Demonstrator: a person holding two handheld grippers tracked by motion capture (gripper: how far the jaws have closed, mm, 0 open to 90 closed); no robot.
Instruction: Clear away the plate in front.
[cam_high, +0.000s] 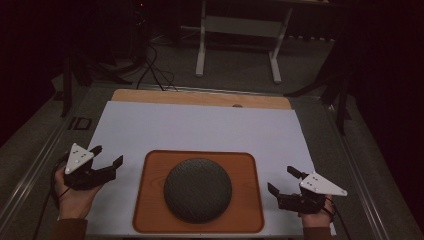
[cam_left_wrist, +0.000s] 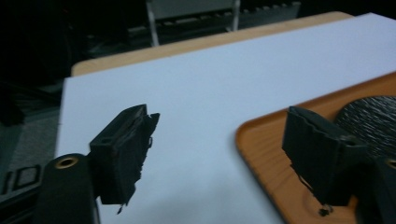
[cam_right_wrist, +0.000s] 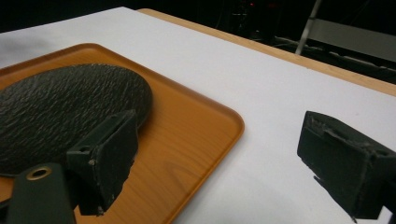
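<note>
Two grippers flank an orange wooden tray (cam_high: 150, 200) at the near edge of the table, one on each side, neither touching it. Tray lies on a pale sheet (cam_high: 200, 125) that covers most of a wooden tabletop (cam_high: 200, 96); a bare strip of wood shows along the far edge.

Dark round dome (cam_high: 198, 190), rough-textured, sits near the middle of the tray, well inside its raised rim. Nothing else is on the tray.

Left gripper (cam_high: 106, 158): held in the person's left hand (cam_high: 75, 195), just off the tray's left side, over the sheet. Jaws stand wide apart with nothing between them. In the left gripper view the gap between the two black jaws frames bare sheet, with the tray's rounded corner (cam_left_wrist: 261, 140) and an edge of the dome (cam_left_wrist: 369, 119) near the jaw on that view's right.

Right gripper (cam_high: 283, 181): in the right hand (cam_high: 315, 217), just off the tray's right side. Jaws spread wide, empty. In the right gripper view one jaw overlaps the tray (cam_right_wrist: 196, 126) and dome (cam_right_wrist: 65, 112), the other hangs over the sheet (cam_right_wrist: 271, 93).

Floor beyond the table is dark; a white frame stand (cam_high: 240, 30) sits there, with cables (cam_high: 155, 70) nearby.
</note>
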